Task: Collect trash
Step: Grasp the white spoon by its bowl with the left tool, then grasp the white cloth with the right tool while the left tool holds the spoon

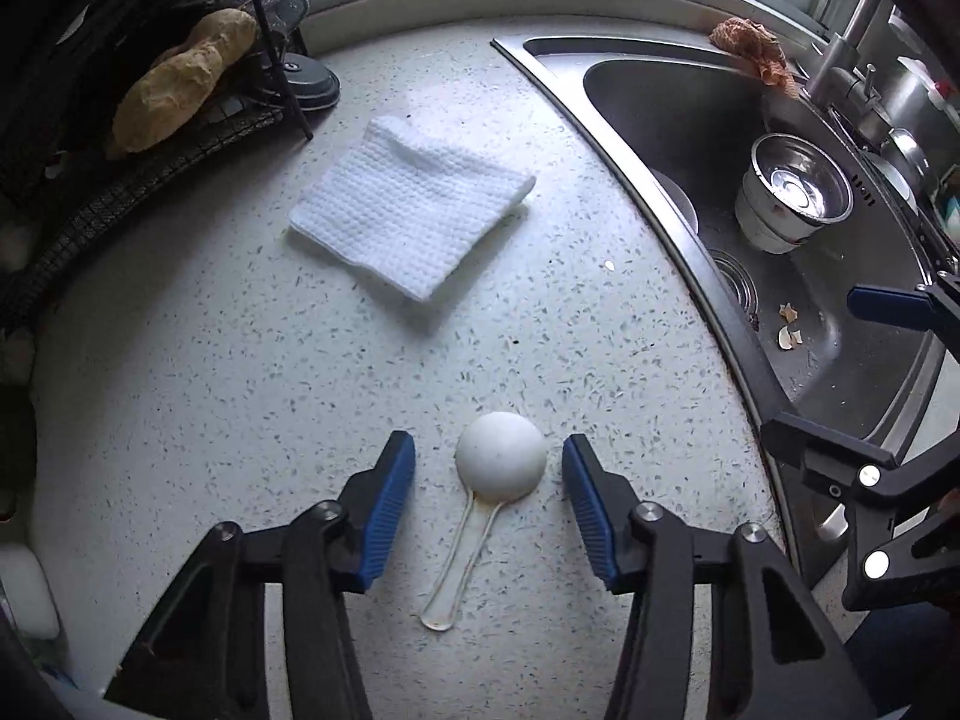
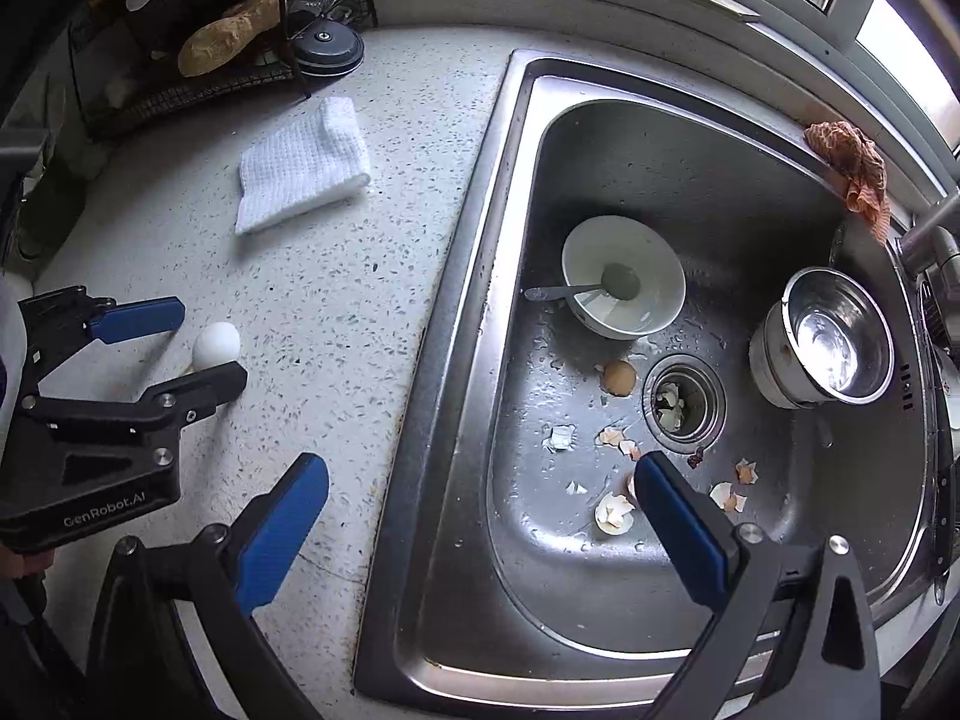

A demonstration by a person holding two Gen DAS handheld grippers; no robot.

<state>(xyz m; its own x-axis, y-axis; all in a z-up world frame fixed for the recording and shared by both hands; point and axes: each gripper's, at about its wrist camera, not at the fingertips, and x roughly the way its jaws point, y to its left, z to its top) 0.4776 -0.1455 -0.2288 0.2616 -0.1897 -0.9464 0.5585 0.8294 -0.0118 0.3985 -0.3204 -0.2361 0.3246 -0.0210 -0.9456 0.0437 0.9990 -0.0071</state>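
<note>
Left gripper [image 1: 489, 468] hangs over the counter [image 1: 240, 360], jaws spread either side of the white eggshell half [image 1: 501, 456] — not touching it. Right gripper [image 2: 480, 480], wide open, hovers over shell fragments [image 2: 613, 513] in the sink [image 2: 456, 276].

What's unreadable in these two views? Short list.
- Egg half-shell: right wrist view, the left gripper finger hides its lower part.
- Sink drain: contents too small to identify.
- White bowl: left wrist view, the sink wall hides most of it.
- Right gripper: left wrist view, frame edge cuts it off.
</note>
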